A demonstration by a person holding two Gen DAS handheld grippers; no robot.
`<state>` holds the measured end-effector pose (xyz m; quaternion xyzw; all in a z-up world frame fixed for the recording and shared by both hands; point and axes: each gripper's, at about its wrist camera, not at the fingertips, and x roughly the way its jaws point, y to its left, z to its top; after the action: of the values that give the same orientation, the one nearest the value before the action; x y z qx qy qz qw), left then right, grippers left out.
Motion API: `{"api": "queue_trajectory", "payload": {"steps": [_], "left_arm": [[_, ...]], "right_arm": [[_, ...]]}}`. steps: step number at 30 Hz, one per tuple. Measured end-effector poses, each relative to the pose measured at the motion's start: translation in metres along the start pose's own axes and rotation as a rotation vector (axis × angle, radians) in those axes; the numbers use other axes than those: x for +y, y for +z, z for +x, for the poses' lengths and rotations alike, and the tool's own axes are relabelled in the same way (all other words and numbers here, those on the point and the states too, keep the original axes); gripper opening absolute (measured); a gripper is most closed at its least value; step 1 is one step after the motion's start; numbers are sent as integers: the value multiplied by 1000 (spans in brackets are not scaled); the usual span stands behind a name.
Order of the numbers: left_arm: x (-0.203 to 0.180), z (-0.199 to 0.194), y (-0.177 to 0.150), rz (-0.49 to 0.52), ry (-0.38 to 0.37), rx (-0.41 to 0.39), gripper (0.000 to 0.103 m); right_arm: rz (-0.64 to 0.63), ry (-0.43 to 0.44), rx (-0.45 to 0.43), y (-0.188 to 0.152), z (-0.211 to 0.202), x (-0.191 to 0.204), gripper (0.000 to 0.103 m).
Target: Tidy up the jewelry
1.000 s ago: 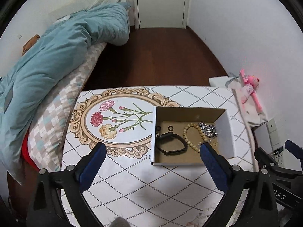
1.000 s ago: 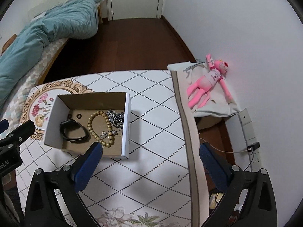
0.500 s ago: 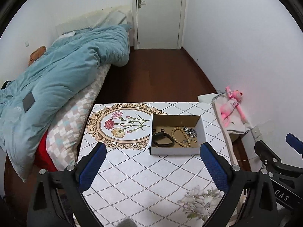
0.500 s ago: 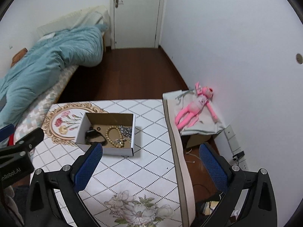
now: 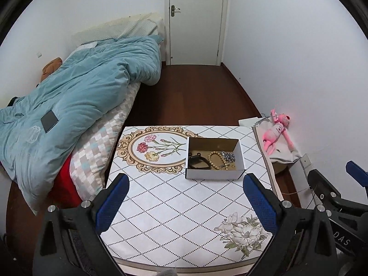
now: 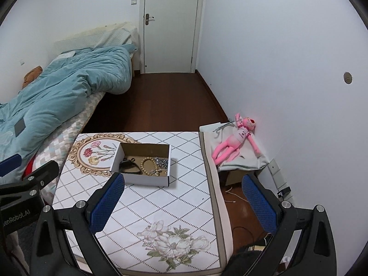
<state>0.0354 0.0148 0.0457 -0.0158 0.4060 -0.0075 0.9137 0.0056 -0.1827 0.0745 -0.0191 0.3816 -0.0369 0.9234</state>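
Left view: your left gripper (image 5: pixel 185 194) hangs spread and empty above the table (image 5: pixel 174 218); the box (image 5: pixel 214 158) holds beads (image 5: pixel 217 158), chain (image 5: pixel 227 155), black band (image 5: pixel 199 162).
Right view: your right gripper (image 6: pixel 184 195), spread too, straddles the table edge; only here, a wall hole (image 6: pixel 347 77) above the pink toy (image 6: pixel 234 140).

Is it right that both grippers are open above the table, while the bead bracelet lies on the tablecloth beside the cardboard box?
Not quite. The bead bracelet lies inside the cardboard box, as the left wrist view shows. Left gripper and right gripper are indeed open above the table.
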Motion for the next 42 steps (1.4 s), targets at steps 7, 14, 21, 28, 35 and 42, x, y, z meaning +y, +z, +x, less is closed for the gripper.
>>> {"api": "queue_trajectory", "payload": {"steps": [7, 14, 21, 28, 35, 42], "left_arm": [[-3, 8, 13, 2, 21, 17, 101], [-8, 34, 25, 13, 38, 60, 101], [-8, 65, 28, 19, 65, 113, 101], [-8, 82, 26, 13, 68, 151, 101], [-6, 85, 25, 4, 60, 162, 101], [-7, 83, 27, 4, 56, 158, 101]], "right_arm": [[4, -6, 9, 14, 7, -1, 103], [12, -24, 39, 26, 35, -5, 103], [-8, -28, 113, 29, 72, 0, 103], [-16, -29, 156, 30, 91, 3, 103], [-24, -29, 174, 30, 96, 2, 103], [-24, -29, 173, 30, 96, 2, 103]]}}
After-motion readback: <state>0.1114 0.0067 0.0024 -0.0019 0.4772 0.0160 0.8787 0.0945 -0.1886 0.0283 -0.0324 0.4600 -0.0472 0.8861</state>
